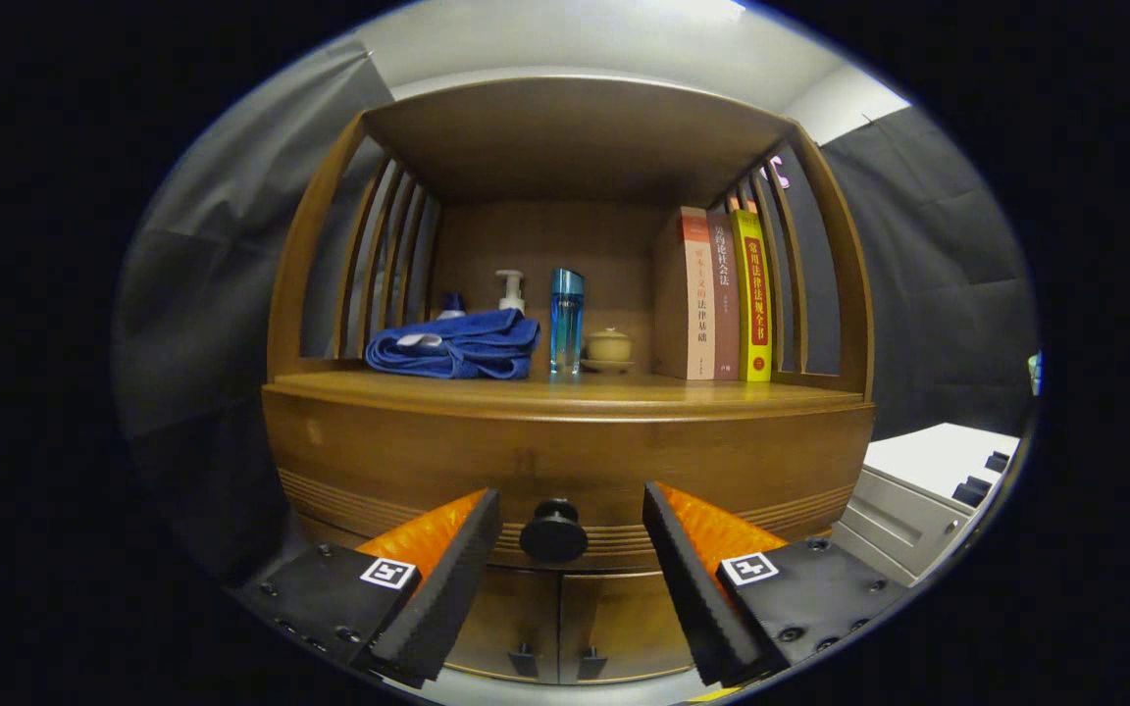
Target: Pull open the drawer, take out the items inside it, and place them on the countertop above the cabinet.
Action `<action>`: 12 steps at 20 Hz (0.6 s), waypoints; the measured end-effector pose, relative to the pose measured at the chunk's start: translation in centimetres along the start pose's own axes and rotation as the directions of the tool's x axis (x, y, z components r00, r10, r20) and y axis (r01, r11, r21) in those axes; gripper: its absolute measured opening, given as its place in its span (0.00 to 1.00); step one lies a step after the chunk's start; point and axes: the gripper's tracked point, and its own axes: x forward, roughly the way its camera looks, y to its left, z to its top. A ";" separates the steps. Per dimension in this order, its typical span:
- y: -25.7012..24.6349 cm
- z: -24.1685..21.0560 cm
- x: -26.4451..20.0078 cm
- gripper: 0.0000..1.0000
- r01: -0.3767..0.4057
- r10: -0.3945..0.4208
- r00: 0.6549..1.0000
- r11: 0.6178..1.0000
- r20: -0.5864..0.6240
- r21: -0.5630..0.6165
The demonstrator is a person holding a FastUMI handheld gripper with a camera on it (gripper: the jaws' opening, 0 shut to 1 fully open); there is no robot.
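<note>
Wood-brown drawer (565, 461) sits closed under the countertop (565, 392), so nothing's out yet. The gripper (572, 529) is spread wide, its knob (553, 530) centred between the fingers, untouched; pulling looks next.

You face a wooden cabinet (565, 461) with slatted sides, dark cloth walls (928, 284) hang behind it, a pale ceiling (575, 39) above, and a grey unit (918, 490) stands beside it.

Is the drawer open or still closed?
Closed. The drawer front sits flush with the cabinet; its knob lies between the open fingers, untouched.
</note>
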 end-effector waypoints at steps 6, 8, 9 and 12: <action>1.0 -2.3 1.8 0.81 -0.024 0.025 0.998 1.000 -0.063 0.017; 1.3 -2.3 2.6 0.72 -0.030 0.030 0.998 1.000 -0.060 0.007; 1.4 -2.2 2.7 0.68 -0.027 0.028 0.998 1.000 -0.058 0.005; 1.4 -2.2 2.5 0.55 -0.008 0.008 0.998 1.000 -0.069 0.000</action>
